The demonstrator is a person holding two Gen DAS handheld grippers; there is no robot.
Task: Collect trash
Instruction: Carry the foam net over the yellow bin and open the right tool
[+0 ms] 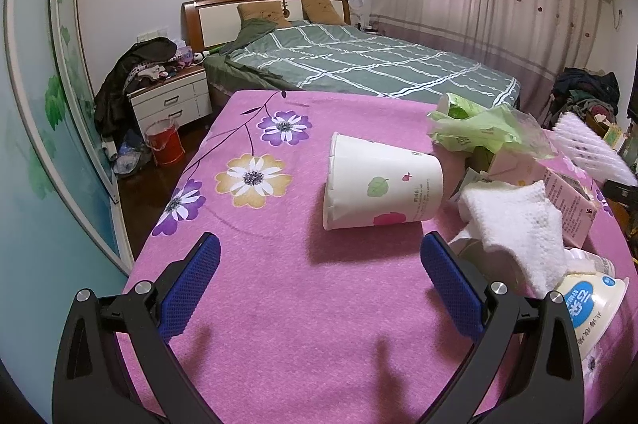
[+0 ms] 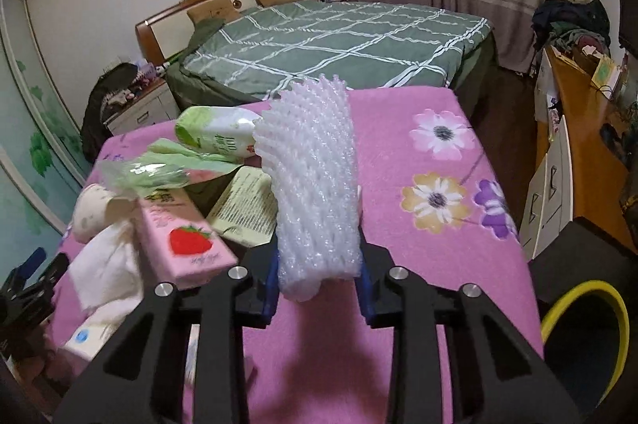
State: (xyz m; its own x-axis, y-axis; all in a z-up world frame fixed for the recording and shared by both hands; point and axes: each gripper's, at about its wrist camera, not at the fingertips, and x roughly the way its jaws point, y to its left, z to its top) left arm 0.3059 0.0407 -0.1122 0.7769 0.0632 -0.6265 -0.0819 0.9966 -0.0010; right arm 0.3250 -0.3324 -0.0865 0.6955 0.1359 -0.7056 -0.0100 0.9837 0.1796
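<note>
Left gripper (image 1: pixel 319 288): left-wrist view, lower centre; blue pads spread wide, nothing btwn them, over pink floral cloth (image 1: pixel 279 324).
Paper cup (image 1: pixel 379 185): on its side, mid-frame, just ahead of pads.
Trash pile: towel (image 1: pixel 514 220), pink carton (image 1: pixel 570 209), green wrapper (image 1: pixel 478 133) at right edge.
Right gripper (image 2: pixel 319 280): right-wrist view, centre; narrowed onto white foam net (image 2: pixel 315 185), pinched at its lower end, rest standing up.
Bin (image 2: pixel 586 340): yellow-rimmed, lower right, beside table.
Risk: foam is soft and springy w/ a low hold, so it may slip out or flop, missing the bin; judged, not seen.
Risk 2: cup may roll if nudged.
</note>
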